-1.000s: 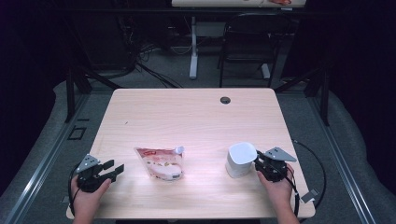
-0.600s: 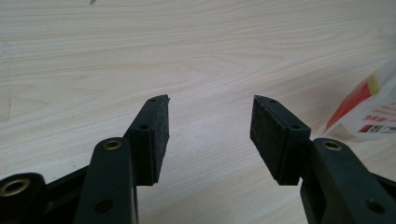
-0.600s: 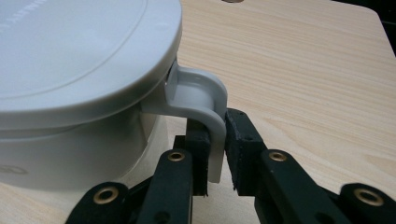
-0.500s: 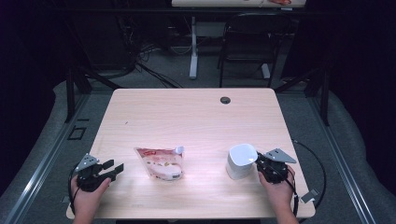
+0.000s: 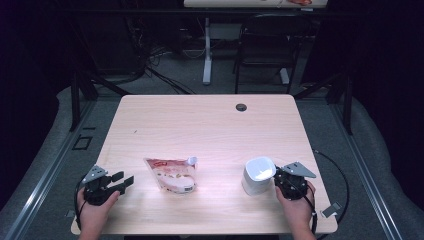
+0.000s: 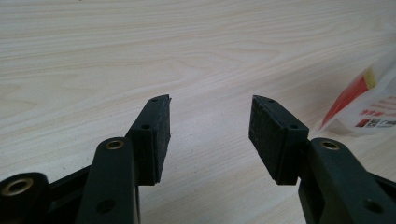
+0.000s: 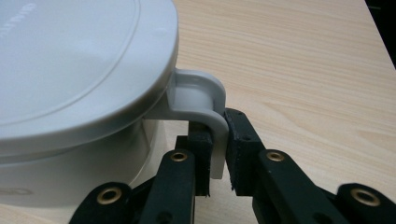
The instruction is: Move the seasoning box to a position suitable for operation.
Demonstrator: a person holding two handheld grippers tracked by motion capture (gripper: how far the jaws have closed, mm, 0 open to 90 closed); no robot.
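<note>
Right gripper (image 7: 217,161) pinches the white container's (image 5: 258,176) latch tab (image 7: 205,105) at the desk's (image 5: 210,120) near right.
Its jaws have just closed on that tab; rigid, smooth plastic, probably light, so the tab could slip or flex. Left gripper (image 6: 210,126) hangs spread and empty beside the soft pouch (image 5: 172,174). Right edge is close; open desk lies ahead.

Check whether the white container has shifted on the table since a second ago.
No. The white container sits at the same spot relative to the table's grommet hole; the right gripper has just been closing its fingers on the container's handle.
</note>
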